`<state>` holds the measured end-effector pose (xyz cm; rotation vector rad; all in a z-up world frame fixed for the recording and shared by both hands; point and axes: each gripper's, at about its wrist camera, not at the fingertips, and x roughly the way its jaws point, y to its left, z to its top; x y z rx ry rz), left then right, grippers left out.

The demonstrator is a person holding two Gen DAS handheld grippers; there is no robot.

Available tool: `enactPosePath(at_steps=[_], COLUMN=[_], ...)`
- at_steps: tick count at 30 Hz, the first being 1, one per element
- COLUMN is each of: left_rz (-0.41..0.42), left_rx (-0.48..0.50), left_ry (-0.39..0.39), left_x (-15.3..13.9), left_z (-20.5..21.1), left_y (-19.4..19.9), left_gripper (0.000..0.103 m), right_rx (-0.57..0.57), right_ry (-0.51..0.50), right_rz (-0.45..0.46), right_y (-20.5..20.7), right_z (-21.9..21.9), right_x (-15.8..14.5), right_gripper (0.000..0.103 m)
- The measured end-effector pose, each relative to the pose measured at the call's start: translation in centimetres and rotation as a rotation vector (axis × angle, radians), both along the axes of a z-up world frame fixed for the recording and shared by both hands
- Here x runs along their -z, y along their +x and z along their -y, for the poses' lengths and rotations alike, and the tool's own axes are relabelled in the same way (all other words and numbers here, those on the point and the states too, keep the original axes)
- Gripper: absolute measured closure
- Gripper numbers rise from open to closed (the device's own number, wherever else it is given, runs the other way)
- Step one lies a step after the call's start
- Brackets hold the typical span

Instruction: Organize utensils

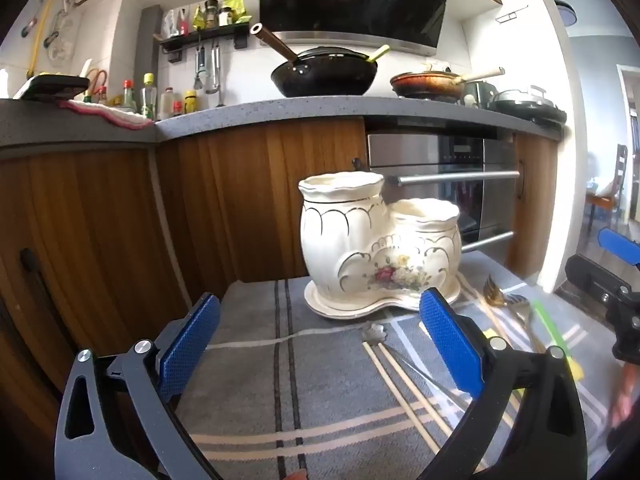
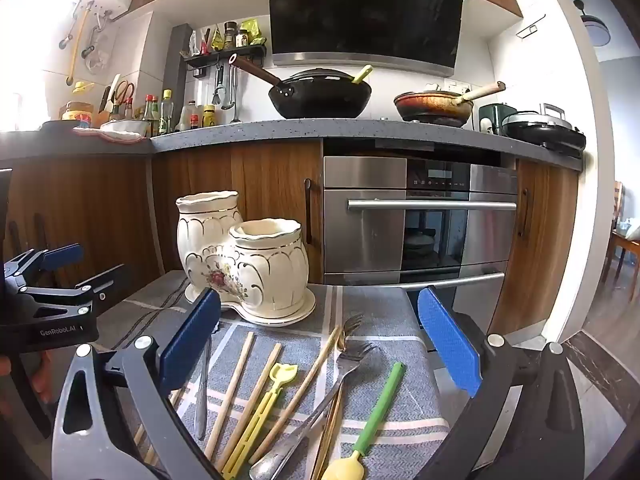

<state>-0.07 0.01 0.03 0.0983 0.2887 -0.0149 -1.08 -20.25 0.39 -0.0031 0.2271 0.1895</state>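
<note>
- Progress: nothing sorted yet, by my read. Both mouths of the twin-pot ceramic utensil holder show no handles sticking out; I can't see down inside.
- All utensils lie loose on the grey striped cloth, at about 6 o'clock from the holder in the right wrist view.
- Count from the right wrist view: wooden chopsticks, a yellow plastic tool, two forks, a steel handle by my left finger, and a green-handled brush with yellow head. A gold-toned piece lies under the forks; I can't tell its type.
- My right gripper hangs over the pile, jaws spread fully, nothing between the pads.
- My left gripper is also wide open and empty, aimed at the holder at 12 o'clock; one chopstick pair lies at its 5 o'clock.
- Left to do: every piece still needs lifting into the pots.
- In the way: the utensils overlap, forks crossing the gold piece and a chopstick, so single picks look fiddly. The holder sits on its own saucer near the far cloth edge; a nudge could likely shift it.
- Surroundings: oven and wood cabinets behind, wok on the counter above. No obstruction there.
</note>
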Motion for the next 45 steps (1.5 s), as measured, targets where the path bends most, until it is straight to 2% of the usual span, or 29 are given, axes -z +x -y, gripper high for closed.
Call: enactPosePath(at_steps=[5, 45], left_rz=[-0.018, -0.010], left_rx=[-0.005, -0.005], left_ry=[0.003, -0.006], left_x=[0.09, 0.06], left_z=[0.00, -0.18], left_y=[0.28, 0.01], left_gripper=[0.004, 0.004], right_rx=[-0.001, -0.001], right_ry=[-0.015, -0.028], right_rz=[-0.002, 0.003], right_y=[0.03, -0.04], right_z=[-0.05, -0.32], right_x=[0.00, 0.09], right_gripper=[0.005, 0.005])
